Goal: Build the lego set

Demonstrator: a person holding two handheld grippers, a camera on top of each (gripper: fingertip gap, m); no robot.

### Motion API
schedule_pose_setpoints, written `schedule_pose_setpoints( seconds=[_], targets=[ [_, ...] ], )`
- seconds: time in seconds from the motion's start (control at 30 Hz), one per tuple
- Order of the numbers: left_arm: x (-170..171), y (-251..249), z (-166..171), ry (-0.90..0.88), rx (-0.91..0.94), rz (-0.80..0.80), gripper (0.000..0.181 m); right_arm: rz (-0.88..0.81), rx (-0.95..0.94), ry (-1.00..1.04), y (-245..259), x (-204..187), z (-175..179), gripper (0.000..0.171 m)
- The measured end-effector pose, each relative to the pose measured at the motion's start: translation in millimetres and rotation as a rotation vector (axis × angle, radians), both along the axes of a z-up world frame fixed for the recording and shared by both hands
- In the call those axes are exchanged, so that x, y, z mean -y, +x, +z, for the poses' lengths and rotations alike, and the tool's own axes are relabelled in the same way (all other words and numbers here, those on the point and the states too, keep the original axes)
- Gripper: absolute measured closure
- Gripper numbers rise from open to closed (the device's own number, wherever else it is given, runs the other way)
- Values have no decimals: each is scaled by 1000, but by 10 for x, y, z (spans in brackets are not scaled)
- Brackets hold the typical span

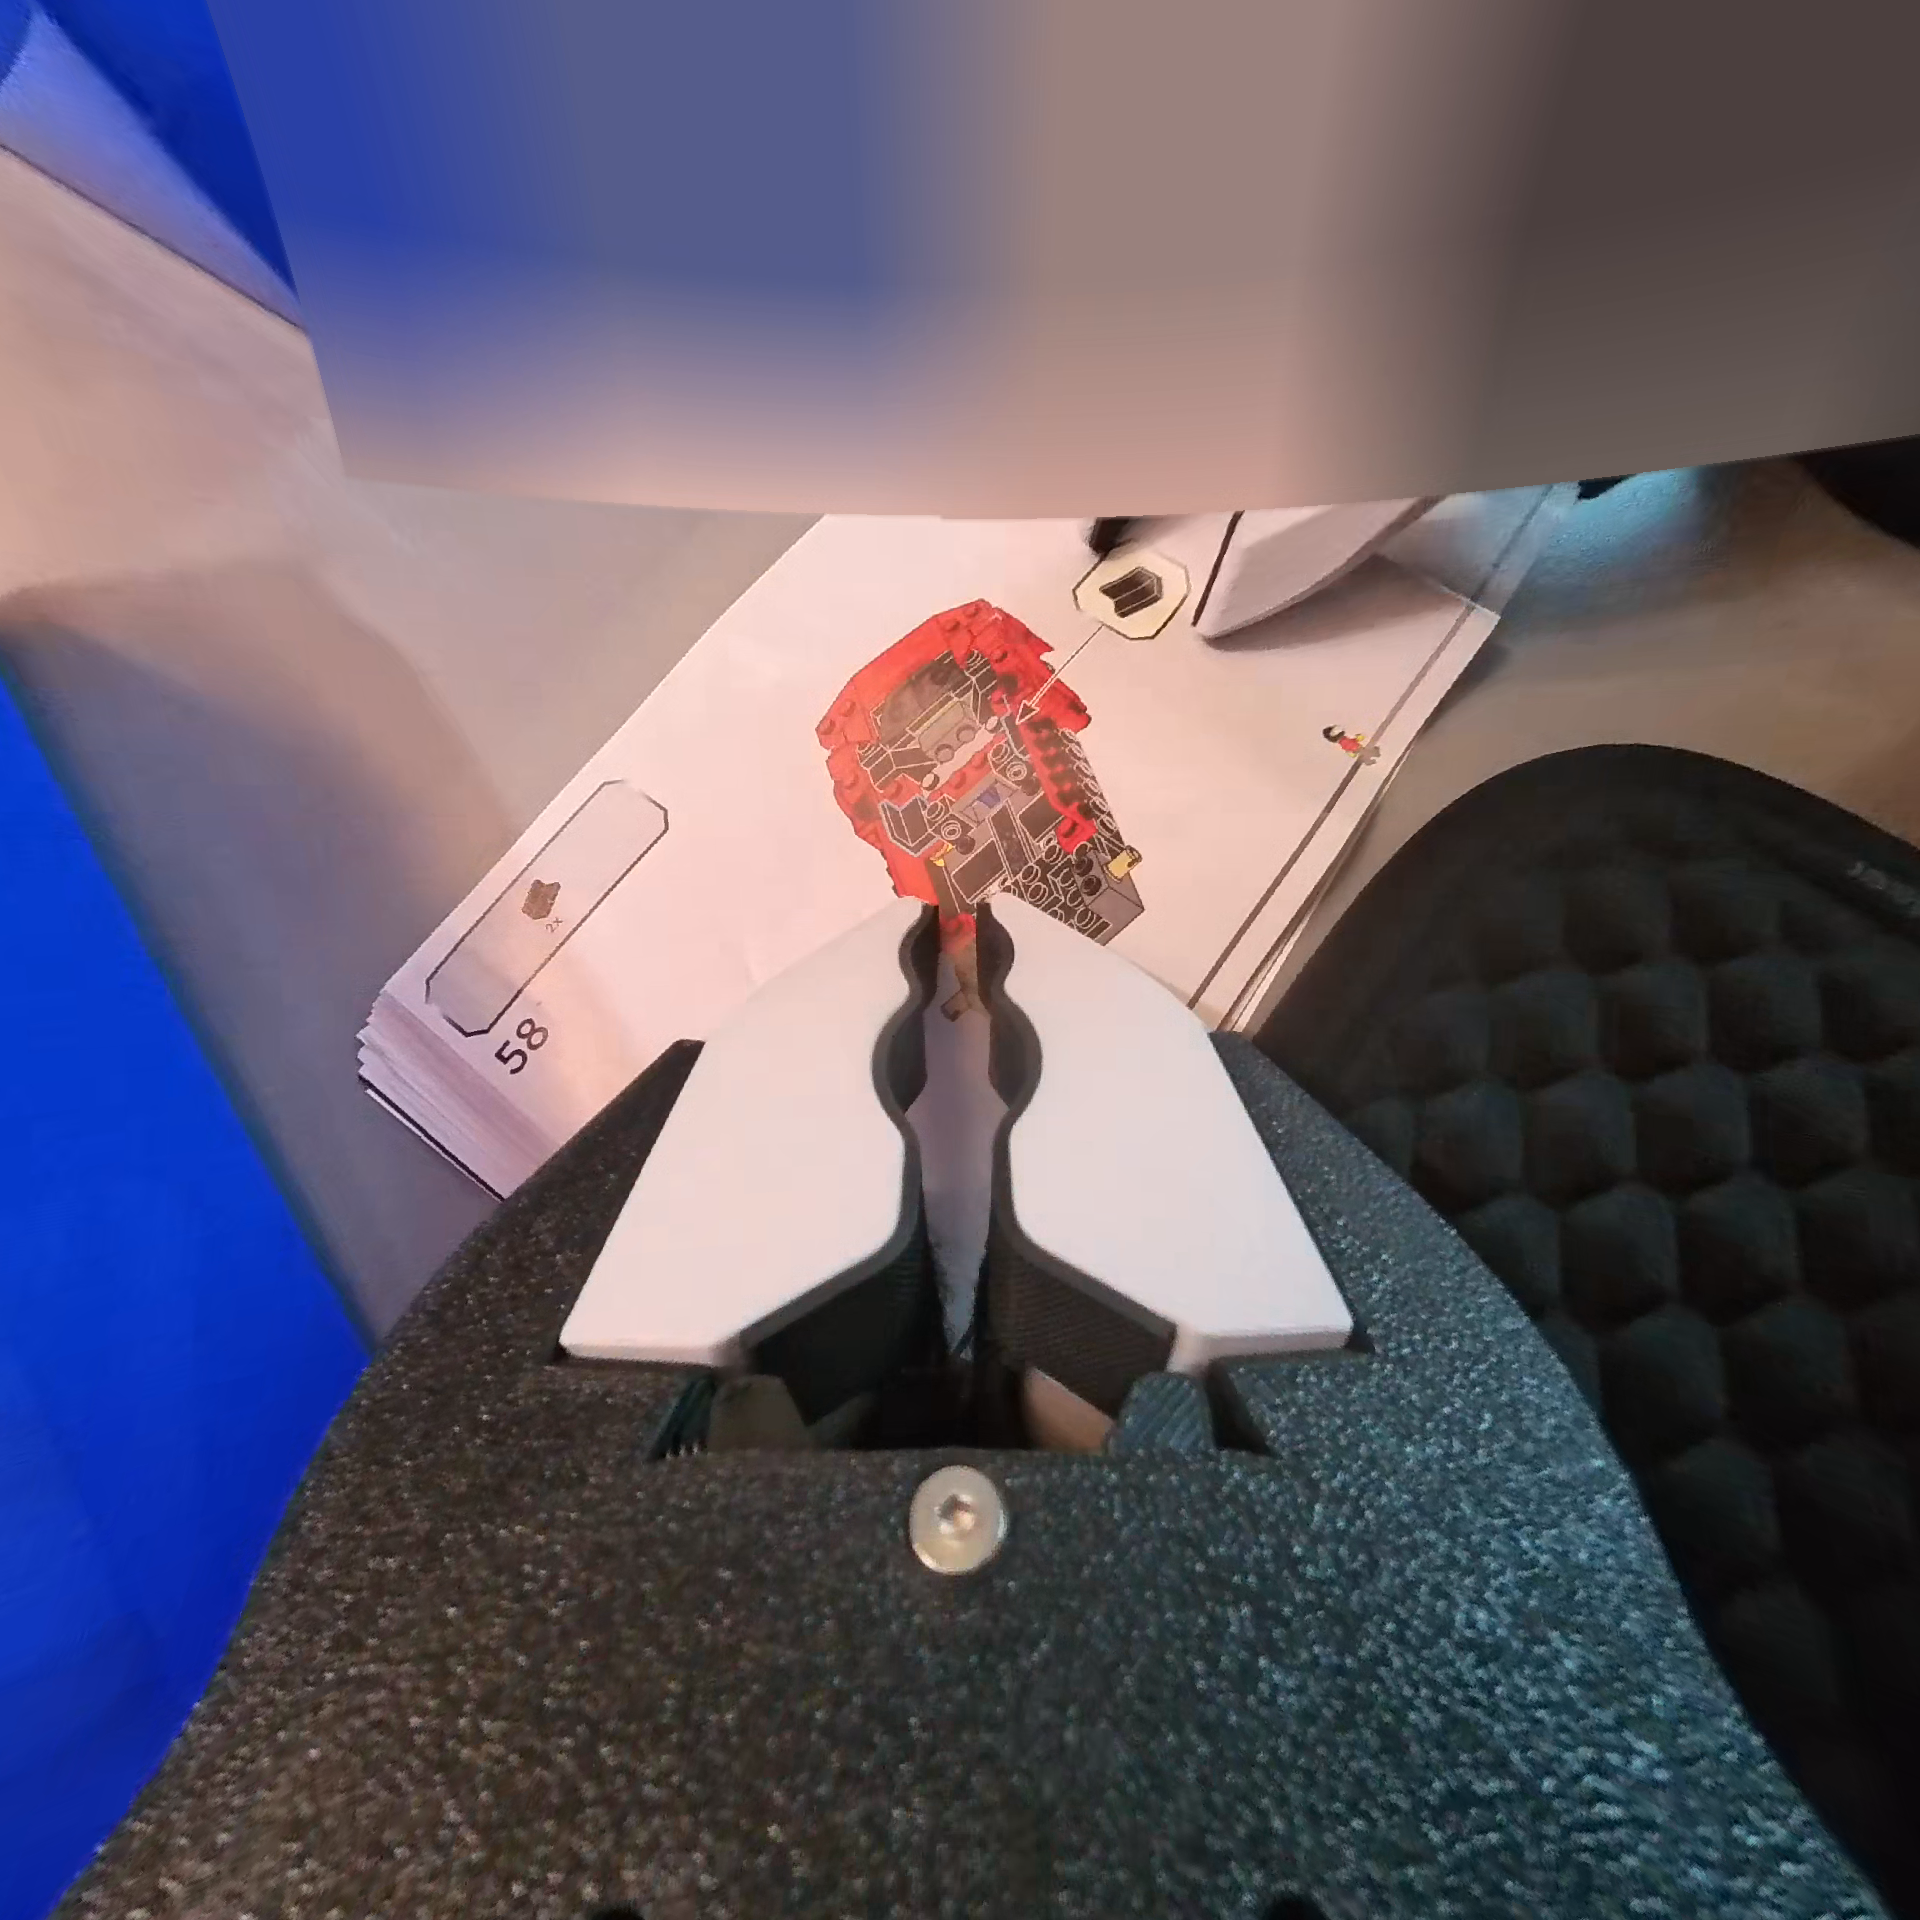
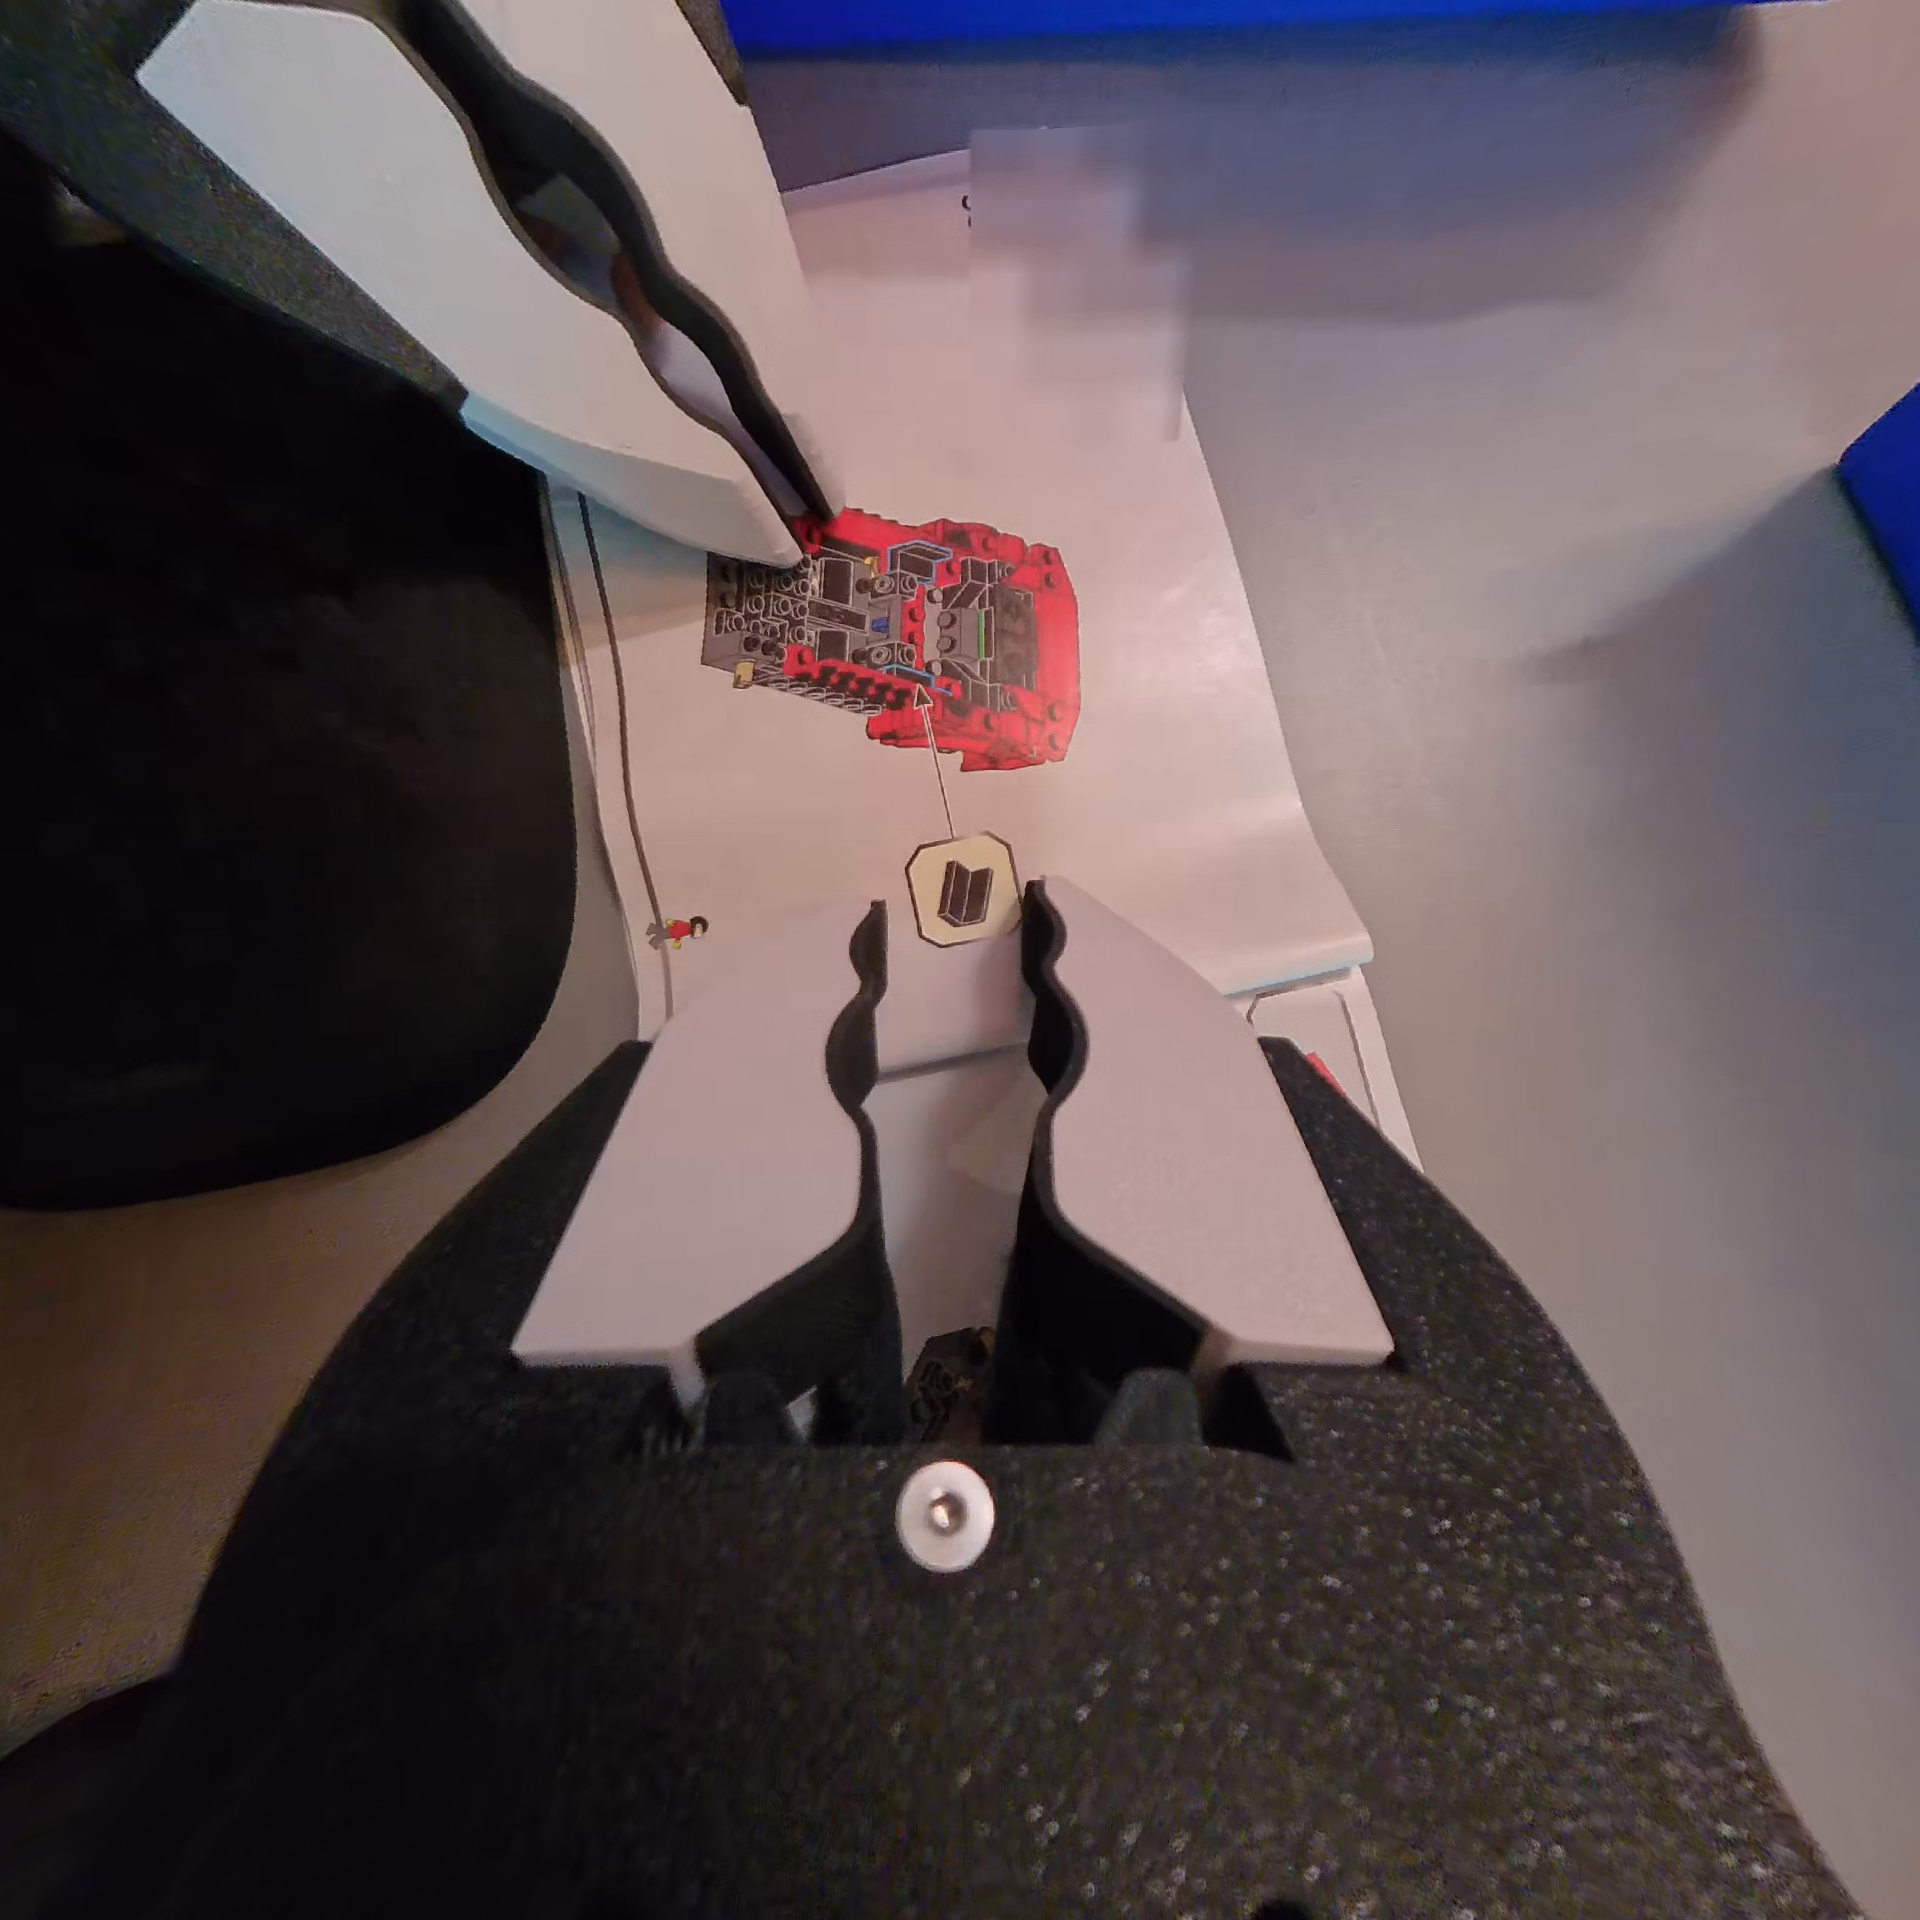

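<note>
Left claw [image 1: 951, 920]: fingers pressed almost together, tips down on the open booklet [image 1: 748, 831], at the grey rear end of the printed car drawing [image 1: 977, 769]. Whether anything is pinched between the tips: cannot tell; only the print shows through the slit.

Right claw [image 2: 956, 914]: fingers spread, nothing between them, tips either side of the small boxed part picture [image 2: 964, 891] on the booklet page, near side of the car drawing. A small dark piece [image 2: 948, 1377] sits deep between the finger roots, too dim to identify.

Booklet lies flat on the pale tabletop [image 2: 1558, 831]. Black quilted pad [image 1: 1662, 1039] touches the booklet edge beyond the car's rear end. Blue surface [image 1: 156, 1247] stands at the tabletop edge.
</note>
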State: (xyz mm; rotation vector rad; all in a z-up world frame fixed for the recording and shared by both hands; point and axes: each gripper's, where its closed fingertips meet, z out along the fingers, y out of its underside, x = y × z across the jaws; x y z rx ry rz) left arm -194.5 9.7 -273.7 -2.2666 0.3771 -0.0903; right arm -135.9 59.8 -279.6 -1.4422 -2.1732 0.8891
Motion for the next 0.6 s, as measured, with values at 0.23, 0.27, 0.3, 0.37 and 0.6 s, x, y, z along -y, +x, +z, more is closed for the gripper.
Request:
schedule_pose_setpoints(
  seconds=[0.23,0.27,0.3,0.37,0.6],
  targets=[
    [2,6,0,-5,12,-3,176,-8,6,-10,13,-3,-2,146],
    [3,9,-2,-7,17,-5,177,-9,16,-11,14,-8,-2,146],
    [3,13,-2,-9,22,-7,177,17,34,2,25,-7,3,145],
    [5,21,-3,-12,30,-12,178,111,98,42,60,-33,77,143],
    [8,25,-1,-9,23,-15,179,376,-203,-56,-1187,257,1529,145]
  ],
)
